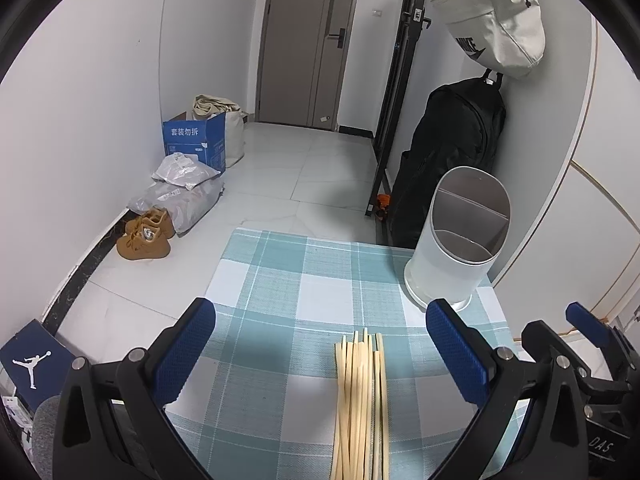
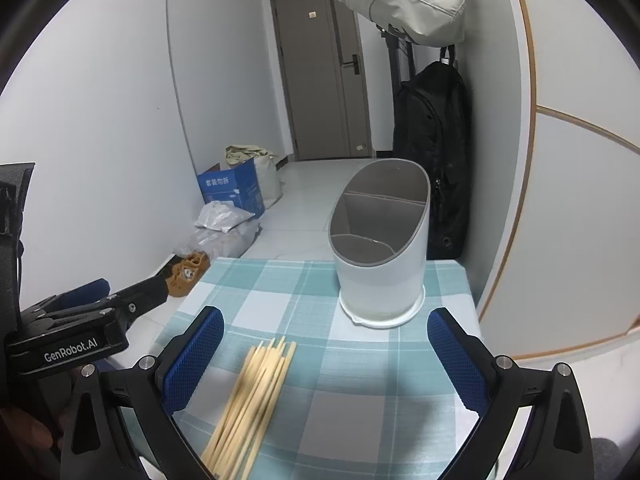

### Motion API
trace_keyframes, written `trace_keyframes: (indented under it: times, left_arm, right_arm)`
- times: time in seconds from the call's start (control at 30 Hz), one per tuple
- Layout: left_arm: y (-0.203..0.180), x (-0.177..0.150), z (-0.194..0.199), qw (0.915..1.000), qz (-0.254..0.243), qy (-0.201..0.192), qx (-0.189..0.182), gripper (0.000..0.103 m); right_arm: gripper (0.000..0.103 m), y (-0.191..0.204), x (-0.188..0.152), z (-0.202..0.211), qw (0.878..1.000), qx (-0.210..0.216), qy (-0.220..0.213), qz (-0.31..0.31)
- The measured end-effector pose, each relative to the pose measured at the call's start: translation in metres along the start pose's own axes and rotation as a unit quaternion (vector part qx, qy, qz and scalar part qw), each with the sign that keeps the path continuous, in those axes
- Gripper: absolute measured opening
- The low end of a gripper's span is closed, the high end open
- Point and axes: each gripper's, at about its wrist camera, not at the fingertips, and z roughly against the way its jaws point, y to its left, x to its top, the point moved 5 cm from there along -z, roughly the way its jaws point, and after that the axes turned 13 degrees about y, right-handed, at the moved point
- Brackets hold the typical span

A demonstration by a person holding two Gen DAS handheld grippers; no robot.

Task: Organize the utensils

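Nothing sorted yet — chopsticks (image 1: 362, 400) lie bundled on the checked counter (image 1: 272, 280) under me, holder (image 2: 380, 248) empty at the far right corner, both my left gripper (image 1: 320, 356) and right gripper (image 2: 324, 356) jaws wide, holding nothing — all left to do.

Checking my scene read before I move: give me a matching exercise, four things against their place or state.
1 chopsticks
2 utensil holder
3 left gripper
4 brown shoes

A on the floor by the wall
B upright at the table's far corner, empty
C bundled flat on the checked cloth
D open, holding nothing

Pairs: 1-C, 2-B, 3-D, 4-A
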Motion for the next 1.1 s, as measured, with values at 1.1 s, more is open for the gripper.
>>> trace_keyframes:
  times: [1.1]
  left_arm:
    - [0.003,-0.0018,0.0001,1.0,0.001,0.002,-0.002,0.102]
  right_arm:
    - [0.103,0.0027,0.0003,0.0022,1.0,0.0,-0.004,0.001]
